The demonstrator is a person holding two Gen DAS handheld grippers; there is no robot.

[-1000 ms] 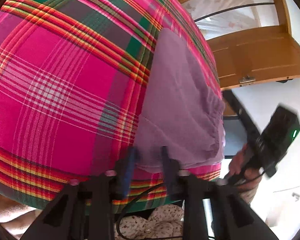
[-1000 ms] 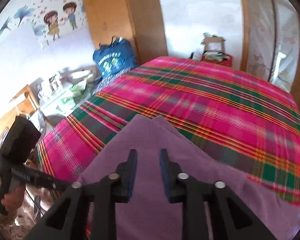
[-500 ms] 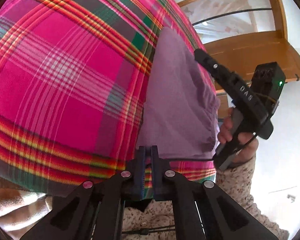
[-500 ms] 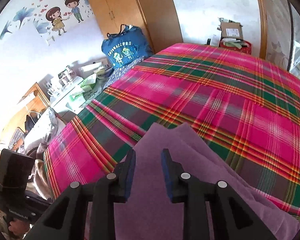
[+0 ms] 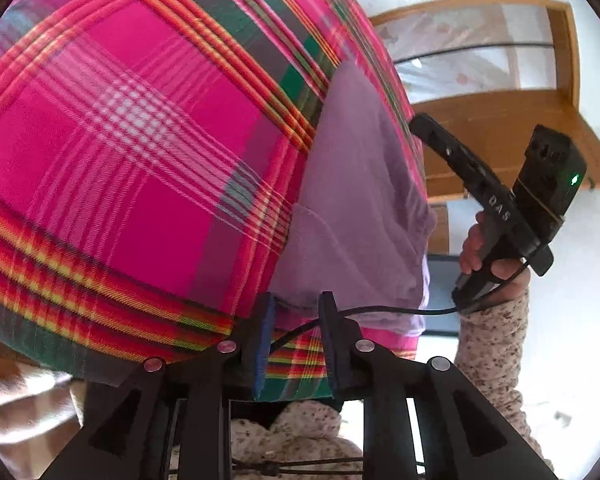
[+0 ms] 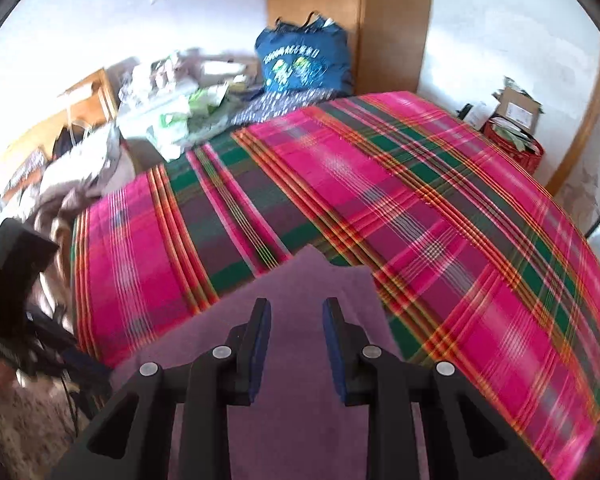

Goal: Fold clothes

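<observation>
A purple garment [image 5: 356, 200] lies flat on the pink plaid bedspread [image 5: 120, 140], close to the bed's near right edge. My left gripper [image 5: 296, 304] sits at the garment's near hem. Its jaws are opening, with the hem and a black cable just past the tips and nothing pressed between the pads. In the right wrist view the same garment [image 6: 312, 360] spreads under my right gripper [image 6: 296, 312], which hovers over it open, pads apart and bare. A hand holds the right gripper [image 5: 496, 208] beside the garment's right edge.
The plaid bedspread [image 6: 420, 208] covers the whole bed. Beyond it stand a blue bag [image 6: 304, 60], a wooden wardrobe [image 6: 340, 12], a cluttered table [image 6: 172, 108] and a red basket with a box [image 6: 516, 132]. A wooden door [image 5: 500, 136] is at the right.
The left jaws closed fully half a second ago and now stand apart again. The right gripper rose from the lower right to beside the garment, and its view rolled and slid across the bed.
</observation>
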